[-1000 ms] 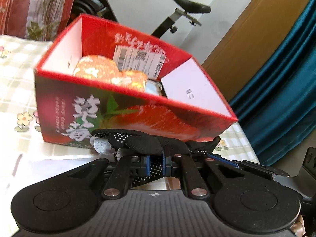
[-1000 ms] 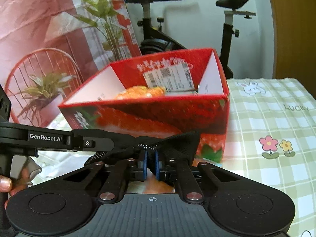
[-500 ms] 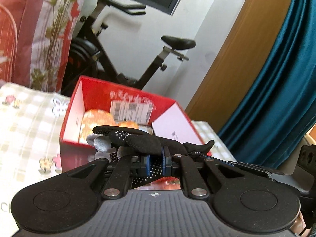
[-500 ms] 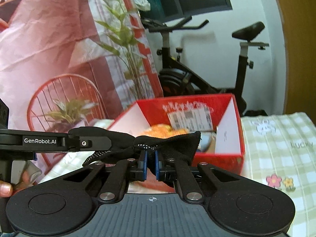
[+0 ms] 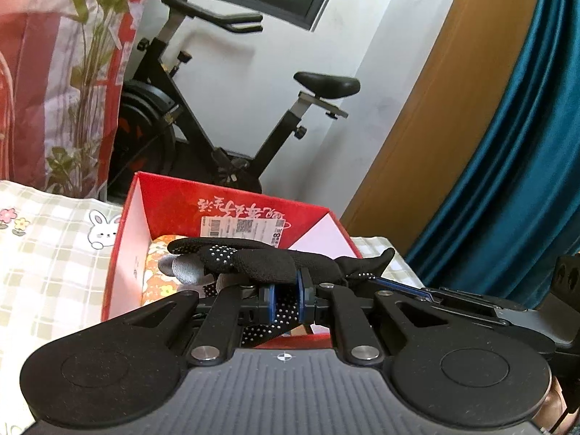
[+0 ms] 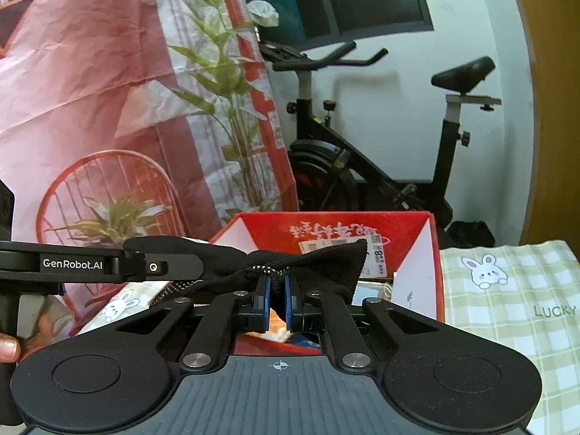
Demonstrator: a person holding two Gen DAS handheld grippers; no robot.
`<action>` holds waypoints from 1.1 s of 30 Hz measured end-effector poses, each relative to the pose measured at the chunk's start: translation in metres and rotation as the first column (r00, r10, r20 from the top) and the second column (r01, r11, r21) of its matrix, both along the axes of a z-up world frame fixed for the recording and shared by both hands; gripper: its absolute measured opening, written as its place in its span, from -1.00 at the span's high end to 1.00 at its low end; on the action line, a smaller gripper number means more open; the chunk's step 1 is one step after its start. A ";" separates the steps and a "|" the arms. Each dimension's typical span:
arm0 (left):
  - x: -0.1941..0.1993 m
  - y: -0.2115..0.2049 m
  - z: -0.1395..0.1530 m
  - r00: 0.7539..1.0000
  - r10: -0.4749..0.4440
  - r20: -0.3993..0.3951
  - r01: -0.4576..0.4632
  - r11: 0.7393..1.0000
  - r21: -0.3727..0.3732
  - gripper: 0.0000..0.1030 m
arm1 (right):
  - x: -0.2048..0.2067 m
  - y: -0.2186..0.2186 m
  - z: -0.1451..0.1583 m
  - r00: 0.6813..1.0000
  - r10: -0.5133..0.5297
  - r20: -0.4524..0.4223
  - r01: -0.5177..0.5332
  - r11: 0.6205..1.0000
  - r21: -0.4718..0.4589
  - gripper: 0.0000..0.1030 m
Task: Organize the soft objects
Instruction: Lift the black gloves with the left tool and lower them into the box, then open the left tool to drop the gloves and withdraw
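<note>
A black glove with white grip dots (image 5: 253,264) is stretched between both grippers. My left gripper (image 5: 284,299) is shut on its finger end, where a grey fingertip sticks out. My right gripper (image 6: 277,302) is shut on its cuff end (image 6: 326,264). The glove hangs in the air in front of the open red strawberry box (image 5: 235,199), which holds an orange floral soft item (image 5: 157,272). The box also shows in the right wrist view (image 6: 326,223). The left gripper body shows at the left of the right wrist view.
The box stands on a green checked tablecloth with rabbit prints (image 6: 507,290). An exercise bike (image 5: 224,116) stands behind the table. A red plant-print backdrop (image 6: 108,108) is at the left, a teal curtain (image 5: 525,145) at the right.
Both grippers have risen and drawn back with the glove. The box now appears lower and smaller, and its inside shows from above.
</note>
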State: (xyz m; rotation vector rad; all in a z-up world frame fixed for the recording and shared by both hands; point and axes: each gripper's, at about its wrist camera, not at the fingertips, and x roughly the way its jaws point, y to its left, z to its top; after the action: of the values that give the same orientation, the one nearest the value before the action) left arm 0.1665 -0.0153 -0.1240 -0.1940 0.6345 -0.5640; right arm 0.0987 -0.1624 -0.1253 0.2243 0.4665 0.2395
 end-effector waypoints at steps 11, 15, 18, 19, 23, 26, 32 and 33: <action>0.045 -0.014 -0.031 0.997 -0.015 -0.079 0.021 0.996 0.083 0.66 | 0.052 -0.015 -0.047 0.990 -0.040 -0.134 0.047 0.998 0.050 0.86; 0.051 -0.014 -0.036 0.997 -0.012 -0.082 0.021 0.993 0.114 0.20 | 0.062 -0.013 -0.056 0.985 -0.056 -0.161 0.059 0.998 0.010 0.85; 0.051 -0.012 -0.036 0.997 -0.003 -0.076 0.013 0.991 0.131 -0.03 | 0.065 -0.007 -0.061 0.982 -0.070 -0.177 0.061 0.997 -0.055 0.80; 0.051 -0.011 -0.035 0.997 0.005 -0.073 0.005 0.991 0.132 -0.08 | 0.065 -0.007 -0.062 0.979 -0.073 -0.189 0.064 0.996 -0.058 0.74; 0.048 -0.005 -0.034 0.997 0.025 -0.076 -0.014 0.989 0.145 -0.12 | 0.058 -0.006 -0.062 0.980 -0.096 -0.175 0.085 0.994 -0.071 0.49; 0.042 0.000 -0.030 0.997 0.039 -0.066 -0.029 0.987 0.158 -0.21 | 0.053 -0.004 -0.057 0.982 -0.103 -0.161 0.089 0.992 -0.087 0.30; 0.026 0.010 -0.017 0.998 0.058 -0.038 -0.051 0.982 0.182 -0.46 | 0.038 0.001 -0.046 0.984 -0.106 -0.145 0.093 0.991 -0.099 -0.22; 0.023 0.012 -0.016 0.998 0.060 -0.036 -0.053 0.981 0.186 -0.49 | 0.034 0.002 -0.044 0.984 -0.109 -0.144 0.095 0.991 -0.099 -0.28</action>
State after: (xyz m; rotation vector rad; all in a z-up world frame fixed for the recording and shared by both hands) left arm 0.1897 -0.0035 -0.1397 -0.0493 0.7159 -0.4442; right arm 0.1327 -0.1603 -0.1698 0.1762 0.6112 0.1005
